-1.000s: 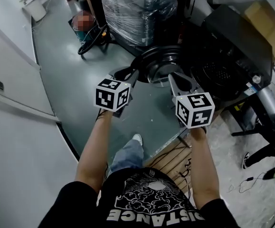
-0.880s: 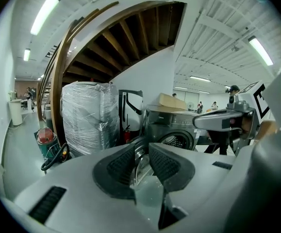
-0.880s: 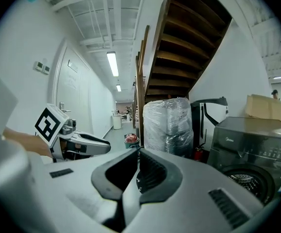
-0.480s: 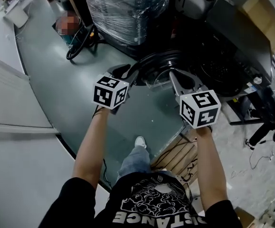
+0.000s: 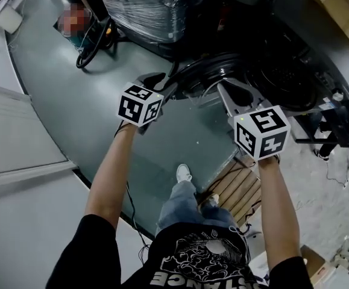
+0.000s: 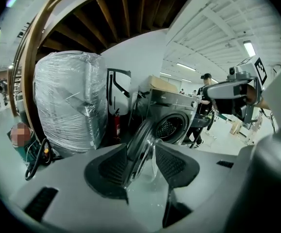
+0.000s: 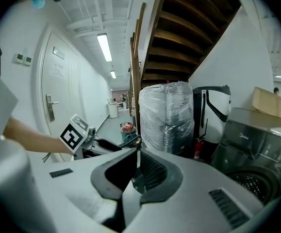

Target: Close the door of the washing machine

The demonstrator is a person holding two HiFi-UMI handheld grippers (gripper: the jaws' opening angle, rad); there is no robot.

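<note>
The dark washing machine (image 5: 295, 59) stands at the upper right with its round door (image 5: 204, 71) swung open toward me. My left gripper (image 5: 162, 83) is at the door's outer rim. In the left gripper view the door's edge (image 6: 141, 140) stands edge-on between the jaws of the left gripper (image 6: 140, 159), in front of the machine's drum opening (image 6: 172, 125). These jaws have just been opening and the pads do not press on the door. My right gripper (image 5: 228, 89) hovers just in front of the door, jaws together with nothing in them. The right gripper (image 7: 138, 154) looks past the machine (image 7: 256, 149).
A pallet load wrapped in clear film (image 5: 156, 5) stands behind the door, with a red fire extinguisher (image 6: 117, 126) beside it. A coil of black cable (image 5: 93, 35) lies on the green floor. A wooden pallet (image 5: 237, 185) lies near my feet. A white wall (image 5: 11, 131) runs along the left.
Both grippers have moved forward and down toward the open door. The left jaws have spread apart, and the door's rim now sits between them.
</note>
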